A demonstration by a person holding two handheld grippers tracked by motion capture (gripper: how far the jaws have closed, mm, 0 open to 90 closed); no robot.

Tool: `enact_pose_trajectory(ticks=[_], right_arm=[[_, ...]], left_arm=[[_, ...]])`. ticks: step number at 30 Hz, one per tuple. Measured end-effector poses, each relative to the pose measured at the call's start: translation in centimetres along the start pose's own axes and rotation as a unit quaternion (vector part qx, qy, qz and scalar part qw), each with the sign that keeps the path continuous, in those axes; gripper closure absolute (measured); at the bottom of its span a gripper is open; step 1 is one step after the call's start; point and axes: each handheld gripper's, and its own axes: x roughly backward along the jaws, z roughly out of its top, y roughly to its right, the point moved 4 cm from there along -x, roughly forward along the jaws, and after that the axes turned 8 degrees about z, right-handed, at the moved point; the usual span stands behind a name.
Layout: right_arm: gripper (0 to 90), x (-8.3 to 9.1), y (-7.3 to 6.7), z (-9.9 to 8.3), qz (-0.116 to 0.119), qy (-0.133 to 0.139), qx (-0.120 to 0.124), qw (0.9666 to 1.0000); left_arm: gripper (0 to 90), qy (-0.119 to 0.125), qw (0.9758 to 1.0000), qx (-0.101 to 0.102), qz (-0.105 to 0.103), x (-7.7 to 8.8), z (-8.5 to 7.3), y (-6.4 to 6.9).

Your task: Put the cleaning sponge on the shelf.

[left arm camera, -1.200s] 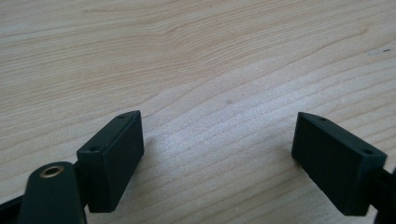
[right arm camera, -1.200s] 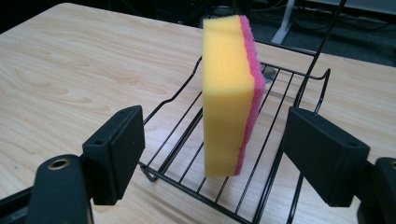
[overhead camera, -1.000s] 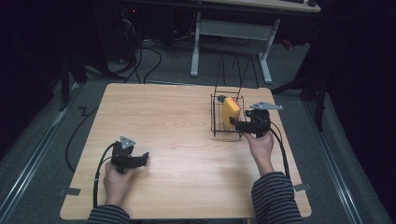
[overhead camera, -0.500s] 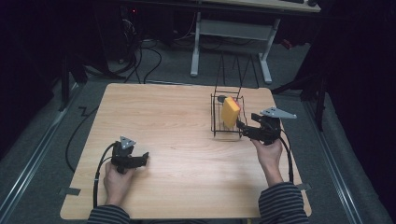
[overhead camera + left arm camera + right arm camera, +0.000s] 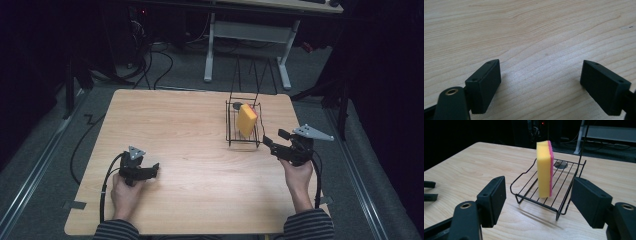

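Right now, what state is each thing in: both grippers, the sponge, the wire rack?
left gripper: open, nothing between its jaws, low over the table.
right gripper: open, holding nothing, pointed at the rack from just short of it.
sponge: standing upright on edge inside the rack, free of both grippers.
wire rack: upright on the table, holding the sponge; a small dark object at its far end, too unclear to name.

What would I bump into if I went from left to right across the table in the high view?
Left hand-held black gripper with open jaws → yellow sponge with a pink back standing upright in the black wire rack → right hand-held black gripper with open jaws.
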Motion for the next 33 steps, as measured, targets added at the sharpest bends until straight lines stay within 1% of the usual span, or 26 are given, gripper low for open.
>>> enact_pose_trajectory(ticks=[8, 14, 17, 26, 30, 33], right_arm=[[29.7, 1.4, 0.2, -1.1, 0.002, 0.014, -0.01, 0.9998], [29.9, 2.0, 0.4, -2.2, 0.0, 0.015, -0.015, 0.9998], [30.1, 2.2, 0.5, -2.7, -0.001, 0.015, -0.022, 0.9997], [30.2, 2.5, 0.8, -4.3, -0.001, 0.015, -0.029, 0.9995], [30.3, 2.3, 0.9, -5.1, -0.002, 0.011, -0.035, 0.9993], [30.4, 2.0, 0.9, -5.7, -0.005, 0.006, -0.034, 0.9994]], left_arm=[[17.3, 0.0, 1.0, 0.0, 0.0, 0.0, 0.0, 0.0], [17.3, 0.0, 1.0, 0.0, 0.0, 0.0, 0.0, 0.0], [17.3, 0.0, 1.0, 0.0, 0.0, 0.0, 0.0, 0.0], [17.3, 0.0, 1.0, 0.0, 0.0, 0.0, 0.0, 0.0], [17.3, 0.0, 1.0, 0.0, 0.0, 0.0, 0.0, 0.0], [17.3, 0.0, 1.0, 0.0, 0.0, 0.0, 0.0, 0.0]])
